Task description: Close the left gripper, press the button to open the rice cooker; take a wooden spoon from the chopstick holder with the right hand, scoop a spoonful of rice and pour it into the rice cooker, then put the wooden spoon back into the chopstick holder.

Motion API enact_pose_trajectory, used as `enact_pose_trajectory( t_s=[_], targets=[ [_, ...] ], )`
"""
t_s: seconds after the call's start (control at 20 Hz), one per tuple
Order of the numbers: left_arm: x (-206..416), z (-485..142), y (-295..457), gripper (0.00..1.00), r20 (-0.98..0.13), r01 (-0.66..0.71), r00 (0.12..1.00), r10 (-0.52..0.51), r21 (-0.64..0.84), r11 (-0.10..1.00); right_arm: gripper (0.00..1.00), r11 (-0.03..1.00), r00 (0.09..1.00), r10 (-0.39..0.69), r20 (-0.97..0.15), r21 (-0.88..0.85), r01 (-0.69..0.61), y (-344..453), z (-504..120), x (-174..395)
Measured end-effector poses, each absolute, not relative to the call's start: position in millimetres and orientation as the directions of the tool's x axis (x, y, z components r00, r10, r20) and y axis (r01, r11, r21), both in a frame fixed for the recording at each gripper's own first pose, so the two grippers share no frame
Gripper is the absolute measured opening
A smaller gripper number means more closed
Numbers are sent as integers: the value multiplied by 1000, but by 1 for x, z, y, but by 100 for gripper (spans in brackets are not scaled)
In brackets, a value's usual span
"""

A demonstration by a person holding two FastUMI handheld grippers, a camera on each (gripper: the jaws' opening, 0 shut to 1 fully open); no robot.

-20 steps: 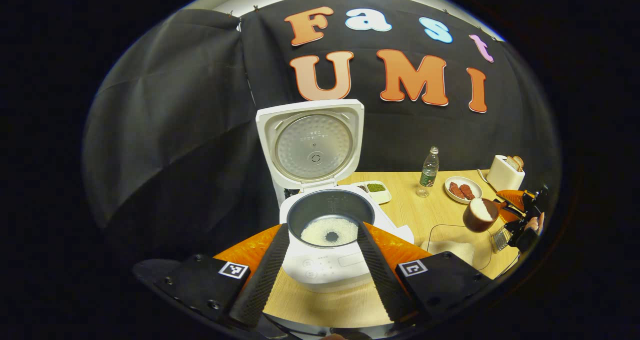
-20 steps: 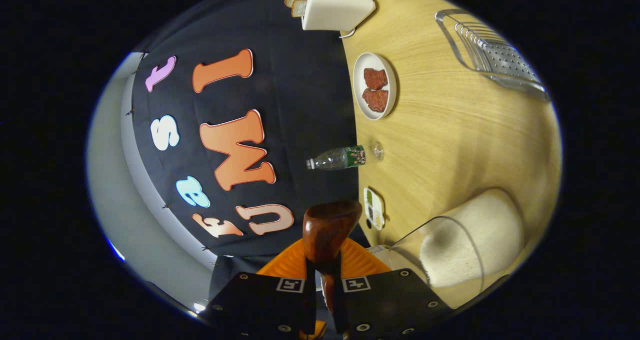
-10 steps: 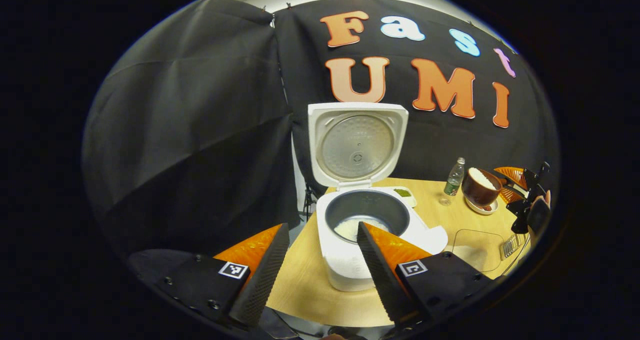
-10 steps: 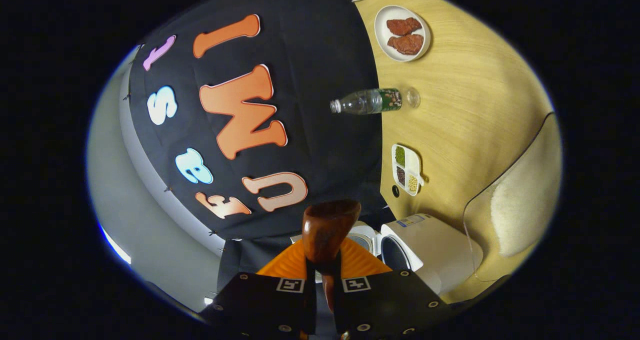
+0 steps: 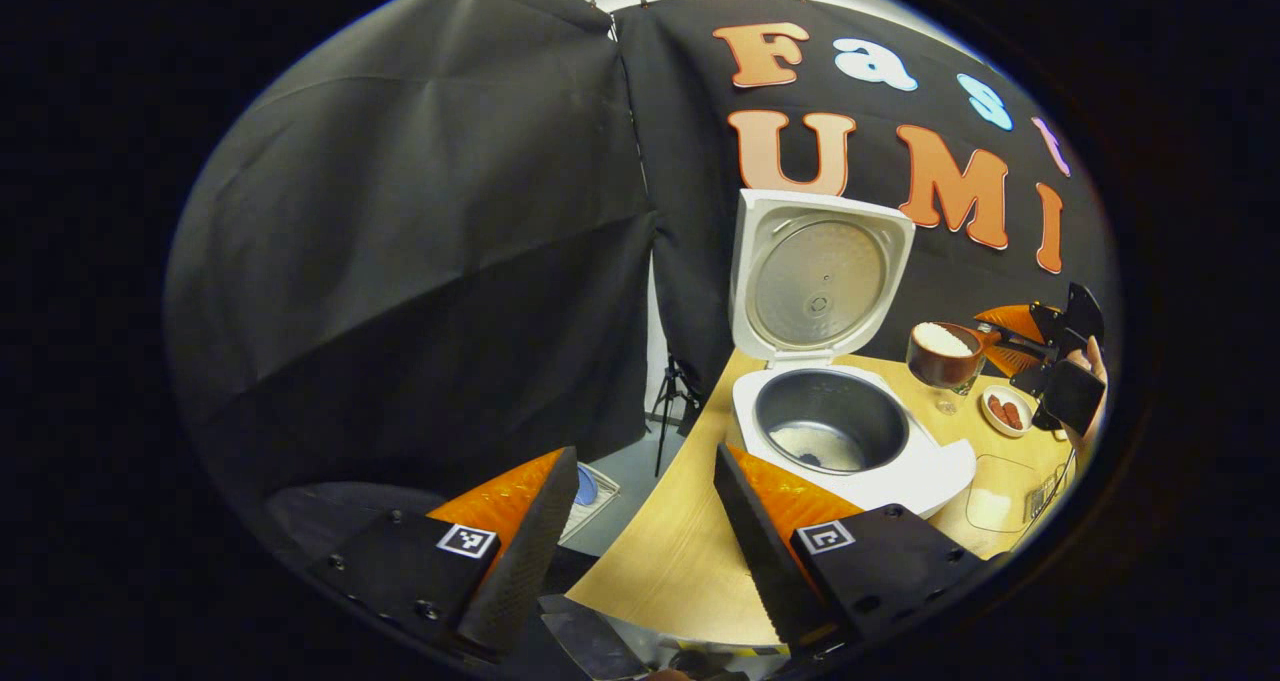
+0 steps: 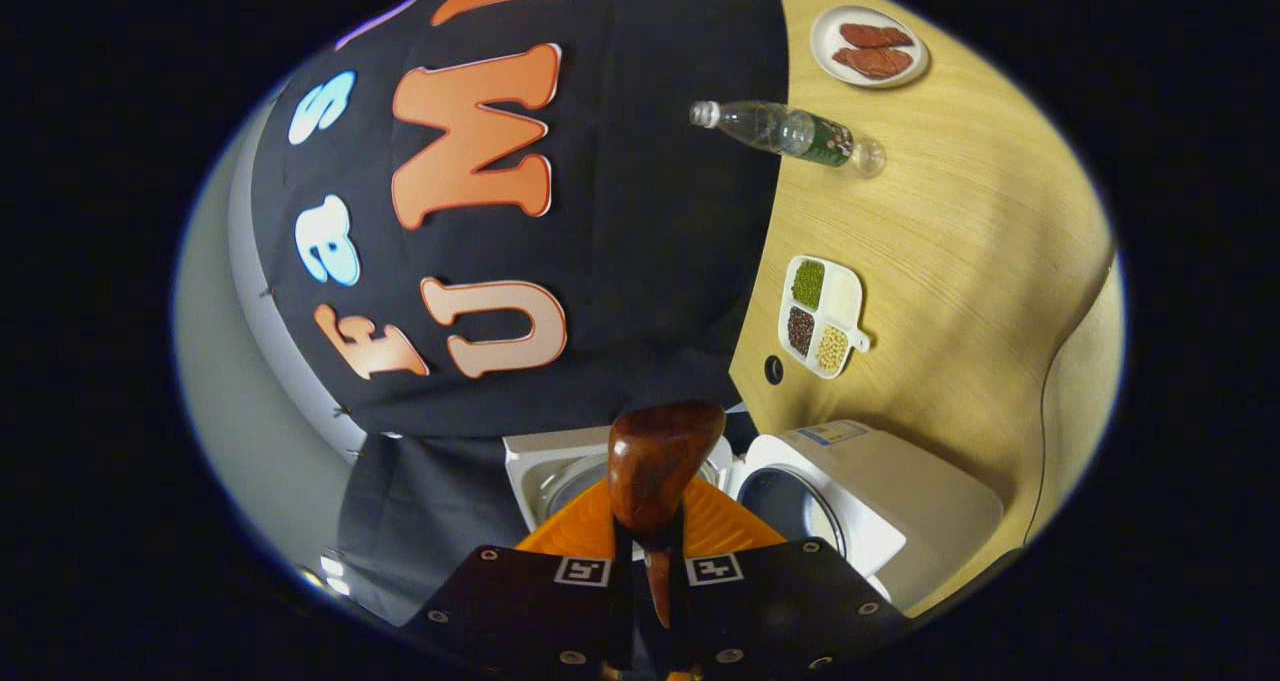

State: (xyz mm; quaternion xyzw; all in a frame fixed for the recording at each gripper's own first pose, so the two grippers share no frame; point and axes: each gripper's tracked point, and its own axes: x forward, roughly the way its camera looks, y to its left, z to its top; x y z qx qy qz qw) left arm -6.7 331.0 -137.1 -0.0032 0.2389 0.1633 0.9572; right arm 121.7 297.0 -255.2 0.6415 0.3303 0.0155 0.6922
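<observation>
Staged kitchen booth: black cloth wall (image 5: 420, 261), wooden table (image 6: 930, 231), rice cooker (image 5: 840, 441), plate of meat (image 6: 868, 45), tripod (image 5: 672, 401).

wooden spoon (image 6: 655, 466) handle: hidden between fingers | clear container (image 6: 1085, 361): cut by edge

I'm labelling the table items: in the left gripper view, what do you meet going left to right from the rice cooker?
Rice cooker → wooden spoon heaped with rice → plate of meat → right claw, held by a hand.
</observation>
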Motion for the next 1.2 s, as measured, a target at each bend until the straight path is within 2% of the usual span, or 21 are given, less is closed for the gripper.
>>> enact_pose_trajectory(
  t_s=[0.1, 0.2, 0.3, 0.4, 0.45, 0.55, 0.65, 0.7, 0.75, 0.85, 0.95, 1.0, 1.05, 1.15, 1.2],
  targets=[
    [-9, -143, 340, 89, -467, -326, 826, 315, 60, 944, 13, 304, 771, 435, -464, 882, 360, 311, -253, 130],
    [-6, -146, 346, 94, -475, -335, 823, 312, 38, 942, 13, 403, 764, 432, -480, 860, 312, 327, -250, 140],
    [-4, -149, 352, 89, -479, -343, 820, 313, 26, 939, 13, 505, 762, 411, -500, 821, 266, 337, -250, 149],
    [-4, -149, 359, 89, -478, -350, 817, 321, 30, 936, 13, 594, 768, 393, -506, 777, 208, 344, -244, 152],
    [-3, -149, 360, 93, -478, -349, 818, 321, 33, 937, 13, 628, 773, 387, -502, 758, 177, 348, -240, 155],
    [-1, -149, 362, 89, -477, -347, 818, 322, 37, 937, 13, 675, 784, 390, -484, 729, 114, 353, -230, 160],
    [0, -150, 362, 93, -478, -344, 818, 319, 37, 938, 13, 712, 794, 381, -473, 698, 75, 356, -221, 167],
    [-1, -150, 360, 89, -479, -342, 818, 317, 37, 939, 13, 722, 797, 382, -467, 689, 57, 358, -218, 168],
    [-1, -150, 360, 93, -478, -340, 820, 315, 37, 940, 13, 732, 801, 381, -463, 680, 44, 358, -215, 168],
    [0, -150, 361, 89, -476, -335, 822, 312, 39, 941, 13, 744, 804, 386, -452, 668, 18, 358, -209, 170],
    [1, -149, 361, 89, -473, -332, 824, 312, 42, 942, 13, 764, 806, 385, -449, 645, -6, 360, -205, 172],
    [1, -148, 360, 93, -474, -330, 824, 310, 43, 943, 13, 771, 809, 385, -444, 636, -18, 363, -201, 174],
    [2, -148, 361, 89, -472, -330, 825, 311, 46, 943, 13, 782, 811, 382, -442, 623, -29, 363, -198, 174],
    [3, -146, 360, 93, -468, -327, 827, 310, 47, 944, 13, 789, 814, 387, -434, 613, -49, 363, -191, 175],
    [4, -146, 360, 89, -466, -325, 829, 309, 48, 945, 13, 791, 813, 394, -428, 608, -64, 365, -188, 175]
  ],
)
